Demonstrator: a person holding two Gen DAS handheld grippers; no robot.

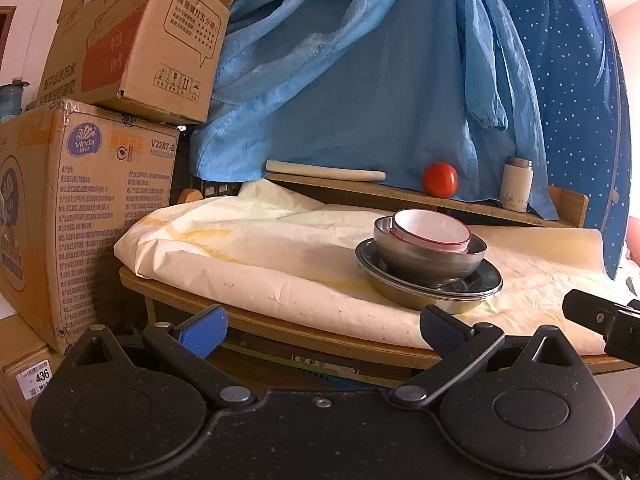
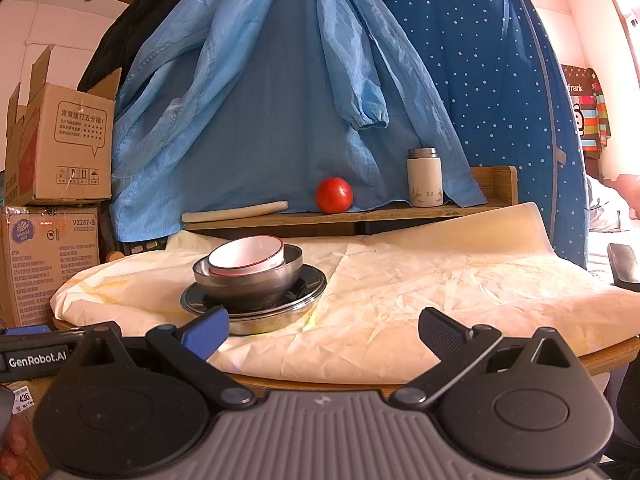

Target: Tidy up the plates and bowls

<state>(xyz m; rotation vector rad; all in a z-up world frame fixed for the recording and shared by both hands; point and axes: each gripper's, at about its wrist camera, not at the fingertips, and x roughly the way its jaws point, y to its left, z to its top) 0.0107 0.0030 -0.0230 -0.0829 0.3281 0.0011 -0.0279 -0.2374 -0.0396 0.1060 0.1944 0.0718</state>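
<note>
- Worktop under crumpled paper carries the whole stack, left of centre.
- Steel plate at the bottom, steel bowl on it, white bowl nested tilted inside.
- Right gripper, jaws wide and empty, sits nearer; stack lies ahead-left.
- Left gripper, also wide, empty, level; stack ahead-right.

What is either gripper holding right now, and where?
Nothing. The left gripper and right gripper are both open and empty, short of the stacked dishes.
</note>
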